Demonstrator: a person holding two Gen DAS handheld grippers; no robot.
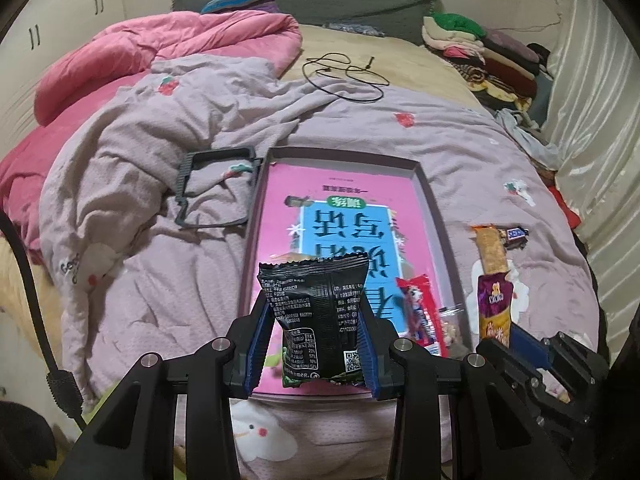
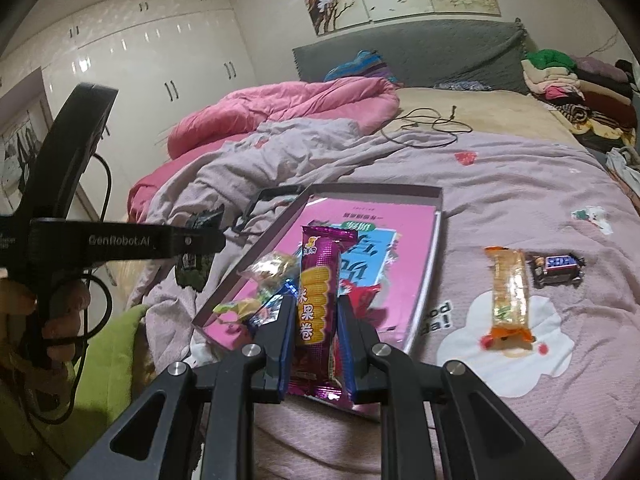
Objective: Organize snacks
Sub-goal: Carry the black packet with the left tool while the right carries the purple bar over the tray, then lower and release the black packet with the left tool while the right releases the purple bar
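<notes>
Black foil filled my left view: the left gripper (image 1: 312, 344) was pinching a black snack packet (image 1: 316, 316) by its lower half, blue pads pressed into both side edges, the packet standing upright with its crimped top edge pointing away from me and up. It hung over the near end of the shallow box lid (image 1: 430, 196) lying on the lilac blanket (image 1: 140, 280).

My right gripper (image 2: 314, 344) was clamped on a purple biscuit pack (image 2: 320, 300), fingers squeezing its near half. Its long axis ran along the fingers, far end aimed up the lid (image 2: 436, 216), and it sat over the near corner, where a few small wrapped sweets (image 2: 272, 268) and a red wrapper (image 2: 362, 298) already lay.

I judged the step to be setting both packs down inside the lid. To do it well I would have lowered each until it touched the lid's floor before letting go, laying the purple one lengthwise, parallel to the lid's long side, so it took a narrow lane beside the red wrapper. The black packet wanted tipping flat toward the lid's bare far half, not dropped on its end.

An orange wafer bar (image 2: 510, 292) and a dark chocolate bar (image 2: 558, 270) were out on the blanket to the right, just beside each other, the wafer lying roughly parallel to the lid's long side.
</notes>
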